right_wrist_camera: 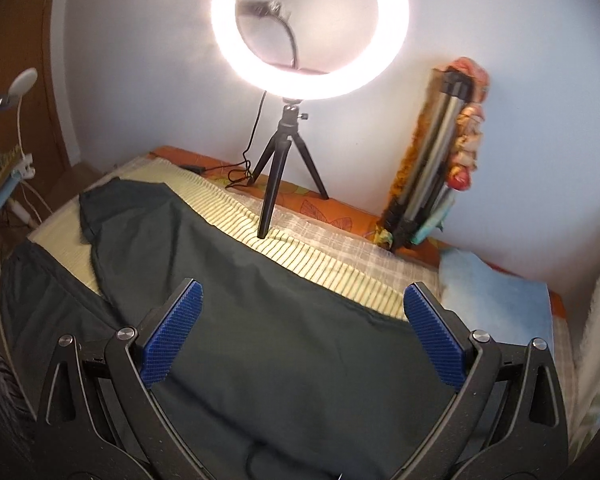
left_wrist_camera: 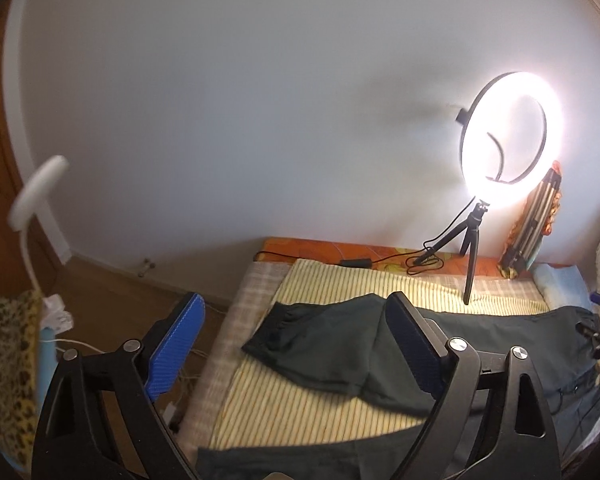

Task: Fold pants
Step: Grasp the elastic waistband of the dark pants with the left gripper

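So the dark green pants are spread flat across the bed, on top of a yellow striped sheet, with one leg cuff running out toward 9 o'clock in the left wrist view. Laid out flat like that makes sense, since a fold needs the fabric smoothed first.

The left hand-held gripper hangs over the leg end with its jaws spread wide, nothing between the blue pads. The right hand-held gripper is the same deal, wide apart and empty, hovering over the broad middle of the pants. Looks like each one is lining up for its own end of the garment, probably to pinch and lift together.

The ring light on its small tripod stands at 12 o'clock on the bed, just beyond the far edge of the fabric, so a lifted edge could snag a leg. A folded tripod leans on the wall at 2 o'clock.

No containers visible anywhere.
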Motion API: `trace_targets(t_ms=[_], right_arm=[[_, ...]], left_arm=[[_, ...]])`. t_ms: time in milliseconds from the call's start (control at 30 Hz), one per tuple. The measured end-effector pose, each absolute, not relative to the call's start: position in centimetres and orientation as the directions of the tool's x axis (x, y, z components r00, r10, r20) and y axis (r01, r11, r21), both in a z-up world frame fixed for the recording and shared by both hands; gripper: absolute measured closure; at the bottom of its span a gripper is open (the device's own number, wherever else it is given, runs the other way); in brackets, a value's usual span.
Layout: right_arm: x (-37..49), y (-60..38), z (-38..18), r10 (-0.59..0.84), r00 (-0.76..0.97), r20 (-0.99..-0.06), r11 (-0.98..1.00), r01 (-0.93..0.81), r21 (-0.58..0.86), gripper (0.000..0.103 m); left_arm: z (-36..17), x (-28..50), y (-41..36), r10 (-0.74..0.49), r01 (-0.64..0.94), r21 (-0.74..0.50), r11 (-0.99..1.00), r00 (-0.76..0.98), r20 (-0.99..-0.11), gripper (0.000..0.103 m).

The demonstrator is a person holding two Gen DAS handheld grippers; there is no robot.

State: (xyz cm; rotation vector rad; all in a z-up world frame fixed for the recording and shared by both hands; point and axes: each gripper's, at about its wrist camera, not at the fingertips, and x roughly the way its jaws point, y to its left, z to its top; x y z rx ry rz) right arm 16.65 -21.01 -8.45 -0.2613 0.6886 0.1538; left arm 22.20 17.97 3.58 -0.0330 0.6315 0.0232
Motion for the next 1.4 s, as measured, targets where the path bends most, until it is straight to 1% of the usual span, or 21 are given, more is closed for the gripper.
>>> trace_targets(t_ms=[133, 267, 367, 433, 467, 600, 667, 733, 900, 967, 1000, 1100, 1167, 1200, 1233, 1267, 1300, 1333, 1367, 1400], right_arm=[[20.6, -20.5, -11.0, 0.066, 0.725, -0.686, 0.924, -0.304, -0.232, 0.001], [24.9, -19.8, -14.2, 0.077, 0.66, -0.748, 0.9, -0.369, -0.234, 0.001], [27.5, -19.6, -16.7, 0.088, 0.595, -0.799, 0.893, -0.403, -0.202, 0.009], [29.1, -19.3, -18.4, 0.091, 0.559, -0.824, 0.881, -0.431, -0.195, 0.01], [29.6, -19.2, -18.9, 0.088, 0.554, -0.828, 0.877, -0.437, -0.199, 0.01], [31.5, -19.5, -20.7, 0.115, 0.513, -0.851, 0.886, -0.44, -0.146, 0.01], [32.1, -19.6, -21.2, 0.135, 0.497, -0.857, 0.889, -0.444, -0.117, 0.01], [32.4, -19.5, -21.7, 0.147, 0.485, -0.862, 0.884, -0.455, -0.105, 0.01], [33.3, -19.1, -22.9, 0.147, 0.452, -0.88, 0.874, -0.476, -0.098, 0.01], [33.6, -18.9, -23.3, 0.156, 0.429, -0.89, 0.869, -0.487, -0.083, 0.01], [33.6, -18.7, -23.6, 0.147, 0.422, -0.895, 0.866, -0.493, -0.09, 0.01], [33.7, -18.1, -24.5, 0.132, 0.387, -0.912, 0.852, -0.515, -0.095, 0.01], [33.8, -18.2, -24.6, 0.148, 0.378, -0.914, 0.86, -0.506, -0.07, 0.011], [33.9, -18.4, -24.7, 0.153, 0.372, -0.915, 0.866, -0.497, -0.057, 0.012], [34.0, -18.5, -24.7, 0.161, 0.367, -0.916, 0.871, -0.489, -0.043, 0.014], [33.9, -18.5, -24.7, 0.171, 0.365, -0.915, 0.875, -0.483, -0.03, 0.02], [33.7, -18.4, -24.6, 0.173, 0.37, -0.913, 0.876, -0.482, -0.03, 0.029], [33.4, -18.2, -24.4, 0.177, 0.373, -0.911, 0.873, -0.487, -0.03, 0.035], [33.1, -17.9, -24.1, 0.178, 0.374, -0.91, 0.872, -0.489, -0.031, 0.051], [32.8, -17.7, -23.8, 0.168, 0.382, -0.909, 0.874, -0.484, -0.042, 0.073]], left_arm=[[1.0, 26.3, 16.1, -0.012, 0.021, 0.006, 1.0, 0.76, -0.65, 0.018], [-2.0, 30.2, 15.2, -0.068, 0.035, -0.061, 0.998, 0.696, -0.714, 0.021], [-4.6, 33.0, 15.1, -0.05, 0.024, -0.046, 0.999, 0.656, -0.753, 0.021], [-6.5, 34.6, 15.3, -0.043, 0.011, -0.046, 0.999, 0.621, -0.783, 0.028], [-7.9, 35.7, 15.8, -0.044, -0.003, -0.057, 0.998, 0.595, -0.803, 0.03], [-11.9, 38.8, 18.2, -0.01, -0.08, -0.061, 0.995, 0.524, -0.852, 0.031], [-13.8, 40.0, 19.5, -0.026, -0.125, -0.099, 0.987, 0.49, -0.871, 0.034], [-15.3, 41.1, 20.0, -0.029, -0.148, -0.111, 0.983, 0.468, -0.883, 0.041], [-18.4, 42.8, 20.6, 0.015, -0.157, -0.055, 0.986, 0.412, -0.911, 0.041], [-19.2, 43.1, 20.3, 0.033, -0.15, -0.029, 0.988, 0.398, -0.917, 0.044], [-19.6, 43.3, 20.2, 0.037, -0.147, -0.023, 0.989, 0.389, -0.92, 0.049], [-19.9, 43.3, 20.2, 0.051, -0.145, -0.008, 0.989, 0.397, -0.917, 0.05], [-19.7, 43.3, 19.9, 0.063, -0.134, 0.009, 0.991, 0.41, -0.91, 0.055], [-19.8, 43.3, 19.9, 0.069, -0.128, 0.017, 0.992, 0.418, -0.906, 0.063], [-19.6, 43.1, 19.7, 0.07, -0.117, 0.021, 0.993, 0.429, -0.901, 0.073], [-19.4, 42.9, 19.4, 0.072, -0.104, 0.029, 0.994, 0.443, -0.894, 0.074], [-19.8, 42.9, 19.3, 0.078, -0.1, 0.036, 0.994, 0.451, -0.889, 0.075], [-19.5, 42.5, 19.0, 0.083, -0.096, 0.043, 0.994, 0.459, -0.885, 0.076], [-19.5, 42.5, 19.0, 0.08, -0.096, 0.039, 0.995, 0.468, -0.88, 0.076], [-19.5, 42.5, 19.2, 0.076, -0.103, 0.03, 0.994, 0.476, -0.876, 0.077]])
